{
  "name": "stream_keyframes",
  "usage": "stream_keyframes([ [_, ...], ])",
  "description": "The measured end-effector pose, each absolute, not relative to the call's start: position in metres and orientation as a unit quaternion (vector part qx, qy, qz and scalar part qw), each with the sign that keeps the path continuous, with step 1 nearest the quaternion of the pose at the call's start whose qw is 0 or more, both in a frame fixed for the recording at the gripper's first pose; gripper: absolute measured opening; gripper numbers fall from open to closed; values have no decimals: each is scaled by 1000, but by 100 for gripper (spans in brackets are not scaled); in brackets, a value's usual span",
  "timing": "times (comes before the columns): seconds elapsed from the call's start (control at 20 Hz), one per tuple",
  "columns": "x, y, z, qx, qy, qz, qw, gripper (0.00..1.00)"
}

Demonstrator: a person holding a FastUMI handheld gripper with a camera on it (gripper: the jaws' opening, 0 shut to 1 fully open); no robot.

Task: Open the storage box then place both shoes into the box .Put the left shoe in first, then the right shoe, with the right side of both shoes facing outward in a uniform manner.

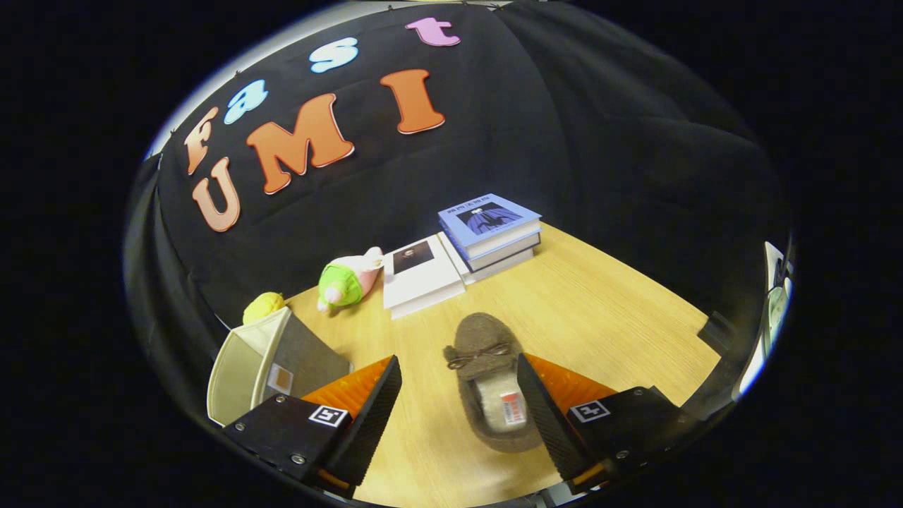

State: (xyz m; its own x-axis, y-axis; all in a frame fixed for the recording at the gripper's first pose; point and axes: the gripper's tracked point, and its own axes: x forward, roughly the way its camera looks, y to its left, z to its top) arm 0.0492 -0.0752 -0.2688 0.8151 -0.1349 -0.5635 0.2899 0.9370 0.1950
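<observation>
Gripper (pixel 459 395) spread wide, holding nothing, poised above brown slipper (pixel 488 381) lying toe-away between the fingers, nearer the right one; presumably lined up for a grasp. Storage box (pixel 248 363) open beside the left finger. Beyond: books (pixel 462 250), plush toys (pixel 346 280), wooden table (pixel 607 310), black cloth backdrop.

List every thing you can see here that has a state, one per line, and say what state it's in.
tool: open, fingers wide apart, holding nothing
shoe: flat on the table, sole down, between the fingers, near the right one
storage box: lid open, beside the left finger
white book: closed, lying flat
blue book: closed, on top of a stack
green plush toy: lying on its side
</observation>
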Motion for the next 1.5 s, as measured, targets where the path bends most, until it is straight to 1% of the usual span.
stream_keyframes([
  [0.35, 40, -111, -320, 167, 324, -140, 921, 98],
  [0.45, 40, -112, -331, 179, 336, -135, 915, 96],
  [0.55, 43, -115, -342, 180, 344, -134, 912, 92],
  [0.6, 44, -114, -347, 178, 349, -133, 910, 86],
  [0.65, 46, -113, -350, 177, 353, -130, 910, 83],
  [0.7, 48, -110, -352, 177, 355, -126, 909, 75],
  [0.75, 51, -108, -354, 178, 355, -124, 910, 71],
  [0.8, 53, -107, -354, 182, 355, -123, 909, 63],
  [0.9, 54, -116, -356, 175, 348, -142, 910, 43],
  [0.95, 55, -117, -352, 183, 342, -149, 910, 34],
  [1.0, 56, -116, -350, 195, 338, -154, 908, 18],
  [1.1, 57, -115, -351, 206, 335, -156, 906, 5],
  [1.3, 52, -115, -348, 154, 334, -162, 916, 1],
  [1.5, 58, -100, -326, 157, 309, -156, 925, 0],
])
